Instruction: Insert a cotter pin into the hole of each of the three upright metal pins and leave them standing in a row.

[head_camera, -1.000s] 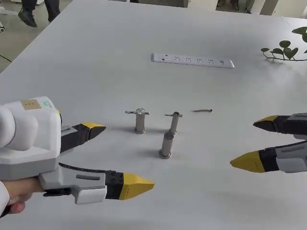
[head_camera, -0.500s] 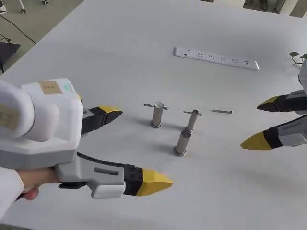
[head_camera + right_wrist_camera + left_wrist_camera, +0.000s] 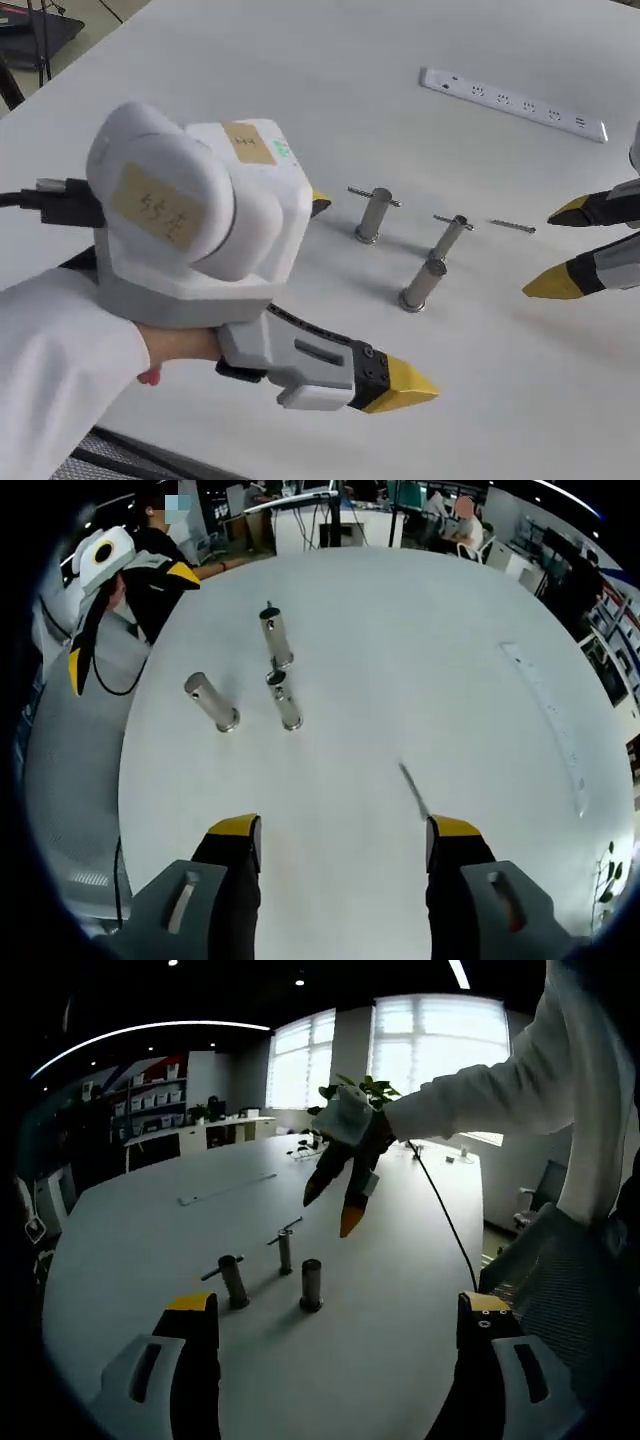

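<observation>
Three upright metal pins stand mid-table. The far-left pin [image 3: 373,216] and the slimmer pin [image 3: 447,238] each carry a cotter pin across the top. The nearest pin [image 3: 423,284] has a bare top. A loose cotter pin [image 3: 512,227] lies flat to their right, just ahead of my right gripper [image 3: 541,252], which is open and empty. My left gripper [image 3: 378,296] hovers open at the pins' left, holding nothing. In the right gripper view the loose cotter pin [image 3: 415,792] lies close before the right gripper [image 3: 345,826]. The left gripper view has the bare pin [image 3: 311,1285] ahead.
A white power strip [image 3: 515,105] lies at the far side of the white table [image 3: 250,90]. The table's near edge runs below my left hand. A potted plant [image 3: 362,1088] stands beyond the pins in the left gripper view.
My left gripper has risen toward the headset and now looms large. The head view has swung, so everything shifted right. The pins and loose cotter pin have not moved.
</observation>
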Motion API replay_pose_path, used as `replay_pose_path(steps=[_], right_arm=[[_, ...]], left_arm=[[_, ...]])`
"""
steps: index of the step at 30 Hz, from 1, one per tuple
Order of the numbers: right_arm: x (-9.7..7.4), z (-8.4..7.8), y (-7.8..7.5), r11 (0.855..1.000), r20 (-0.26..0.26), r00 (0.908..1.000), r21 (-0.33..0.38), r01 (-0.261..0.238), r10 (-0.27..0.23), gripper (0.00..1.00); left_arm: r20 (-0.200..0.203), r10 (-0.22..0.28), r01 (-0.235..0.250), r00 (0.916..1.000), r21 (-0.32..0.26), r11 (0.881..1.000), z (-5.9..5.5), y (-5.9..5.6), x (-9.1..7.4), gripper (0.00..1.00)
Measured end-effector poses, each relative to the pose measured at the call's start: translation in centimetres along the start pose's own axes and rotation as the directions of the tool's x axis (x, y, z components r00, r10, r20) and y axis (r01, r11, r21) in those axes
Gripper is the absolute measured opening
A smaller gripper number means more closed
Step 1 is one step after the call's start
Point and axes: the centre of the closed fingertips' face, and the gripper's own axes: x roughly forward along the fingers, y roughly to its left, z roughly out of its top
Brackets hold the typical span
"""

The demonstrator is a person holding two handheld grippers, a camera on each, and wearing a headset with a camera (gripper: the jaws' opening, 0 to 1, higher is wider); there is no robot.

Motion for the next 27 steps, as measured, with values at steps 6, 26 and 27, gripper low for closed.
replay_pose_path(steps=[6,26,27], right_arm=[[1.3,-0.6,-1.9,1.0,-0.053,0.9986,-0.009,-0.003,0.002,0.58],[2.3,-0.8,-5.1,0.999,-0.081,0.9966,-0.029,-0.015,0.013,0.45],[2.4,-0.5,-5.0,0.999,-0.083,0.9964,-0.047,-0.02,0.016,0.44]], left_arm=[[-0.022,-0.035,0.036,0.9991,0.017,0.999,-0.7,-1.4,1.2,0.99],[-0.055,-0.056,0.057,0.9969,0.016,0.998,-1.0,-1.8,1.8,0.99],[-0.055,-0.055,0.056,0.997,0.02,0.998,-1.0,-1.8,1.8,0.99]])
